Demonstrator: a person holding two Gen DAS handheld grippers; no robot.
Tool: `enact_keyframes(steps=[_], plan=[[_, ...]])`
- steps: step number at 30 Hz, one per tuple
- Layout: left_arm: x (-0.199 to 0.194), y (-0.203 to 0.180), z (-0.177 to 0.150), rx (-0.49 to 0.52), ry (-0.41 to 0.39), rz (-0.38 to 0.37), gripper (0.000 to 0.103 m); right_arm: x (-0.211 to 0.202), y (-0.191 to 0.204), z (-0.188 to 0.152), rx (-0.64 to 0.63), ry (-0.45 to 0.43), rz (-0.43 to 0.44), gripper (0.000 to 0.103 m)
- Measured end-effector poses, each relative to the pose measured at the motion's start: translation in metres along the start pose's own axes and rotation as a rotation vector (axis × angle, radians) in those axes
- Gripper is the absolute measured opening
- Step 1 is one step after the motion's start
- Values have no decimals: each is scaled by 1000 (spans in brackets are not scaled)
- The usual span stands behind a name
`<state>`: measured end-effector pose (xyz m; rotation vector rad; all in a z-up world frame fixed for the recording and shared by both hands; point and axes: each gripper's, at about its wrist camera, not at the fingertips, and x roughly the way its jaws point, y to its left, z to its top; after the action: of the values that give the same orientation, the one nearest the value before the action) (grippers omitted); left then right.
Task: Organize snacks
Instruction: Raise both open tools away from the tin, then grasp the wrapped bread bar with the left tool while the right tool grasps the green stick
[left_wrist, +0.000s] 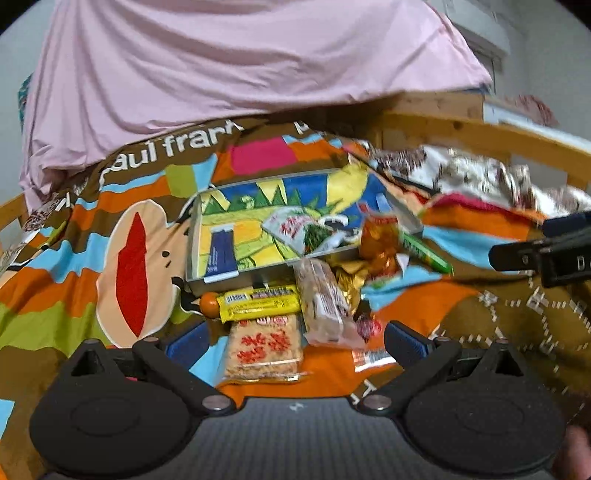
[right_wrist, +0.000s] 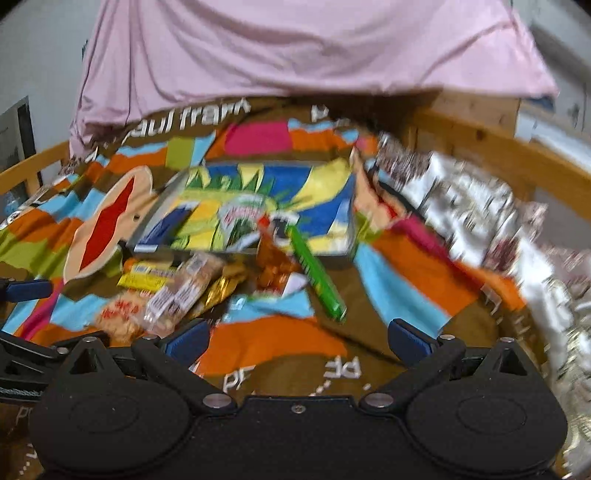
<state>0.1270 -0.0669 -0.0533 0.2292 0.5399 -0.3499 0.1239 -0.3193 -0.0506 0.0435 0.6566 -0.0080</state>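
Left wrist: both claws (left_wrist: 297, 341) (right_wrist: 297, 338) released; one tin (left_wrist: 207, 254), one green stick (right_wrist: 317, 288).

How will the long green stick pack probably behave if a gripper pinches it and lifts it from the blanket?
The green stick pack looks long, narrow and straight, so it probably stays fairly stiff when pinched at its middle. Its shiny wrapper may slip. One end overlaps the colourful tin box, so it might tilt or pivot when lifted near an end.
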Motion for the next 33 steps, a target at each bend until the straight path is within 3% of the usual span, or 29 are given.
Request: enact_keyframes(steps=[4, 9, 18, 26, 29, 33], plan=[[12, -6, -2, 39, 21, 6, 103, 18, -5, 7, 1, 66, 43, 102], [29, -10, 1, 65, 11, 4, 103, 47, -13, 21, -76, 98, 36, 102], [69, -29, 10, 143, -48, 84, 103, 100, -24, 35, -213, 43, -21, 102], [91, -50, 3, 281, -40, 134, 102, 124, -15, 34, -347, -5, -109, 91], [99, -54, 3, 294, -16, 145, 99, 130, -15, 32, -356, 5, -107, 85], [105, -56, 2, 299, 11, 137, 83, 137, -13, 31, -355, 6, -84, 74]])
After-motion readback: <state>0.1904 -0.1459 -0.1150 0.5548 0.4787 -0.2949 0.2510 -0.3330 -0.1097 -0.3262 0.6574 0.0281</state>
